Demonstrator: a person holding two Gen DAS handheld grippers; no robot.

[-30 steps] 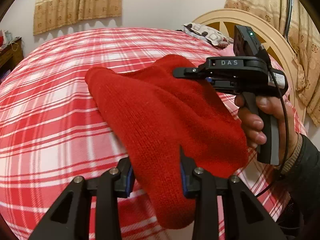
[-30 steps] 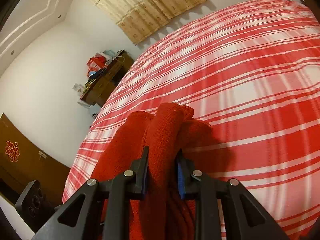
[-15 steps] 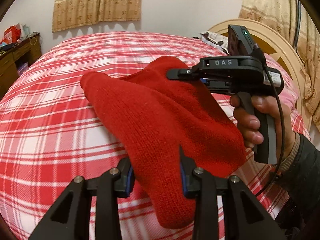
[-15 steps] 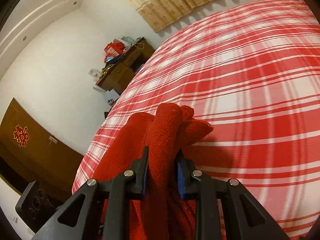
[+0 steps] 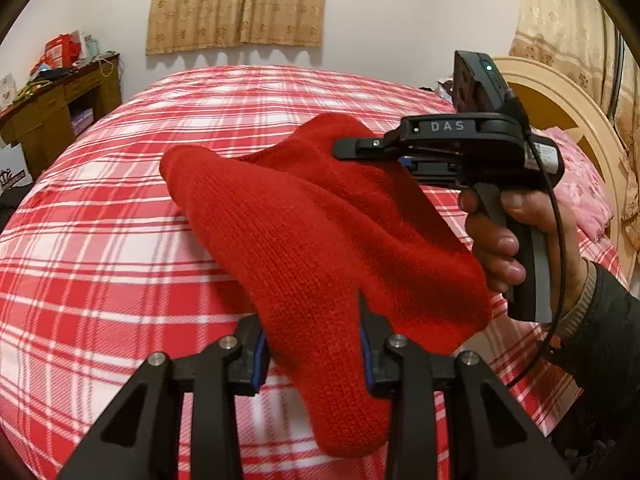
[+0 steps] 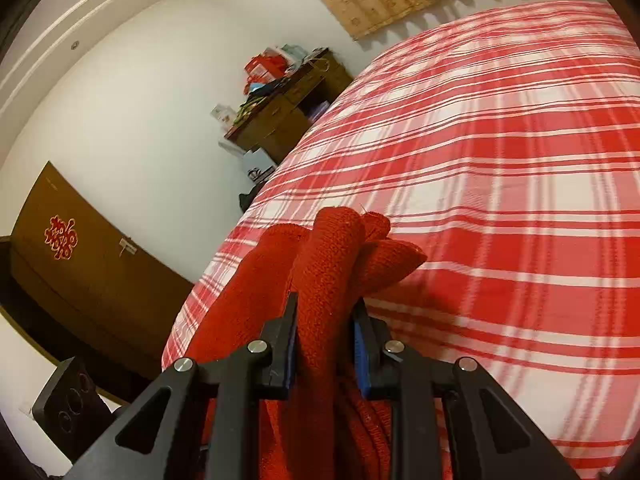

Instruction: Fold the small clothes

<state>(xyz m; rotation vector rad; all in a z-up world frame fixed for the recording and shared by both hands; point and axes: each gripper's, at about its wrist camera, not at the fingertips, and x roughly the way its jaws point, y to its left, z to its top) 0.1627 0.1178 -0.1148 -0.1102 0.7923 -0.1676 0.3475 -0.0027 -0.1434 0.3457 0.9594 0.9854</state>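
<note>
A red knitted garment (image 5: 304,240) hangs in the air above the red-and-white plaid bed (image 5: 100,260), stretched between both grippers. My left gripper (image 5: 314,348) is shut on its near edge, with cloth bunched between the blue pads. My right gripper (image 5: 360,148) is held by a hand at the right and pinches the far upper corner. In the right wrist view the right gripper (image 6: 325,340) is shut on a thick fold of the garment (image 6: 332,248), which bulges past the fingertips.
A wooden desk (image 5: 52,112) with clutter stands left of the bed; it also shows in the right wrist view (image 6: 288,112). A cream headboard (image 5: 560,100) and pink pillow (image 5: 576,188) lie at the right. A brown wardrobe (image 6: 80,272) is by the wall.
Both grippers keep their hold on the garment. Both views have swung, bringing the desk and wardrobe further into view; the garment's shape is nearly unchanged.
</note>
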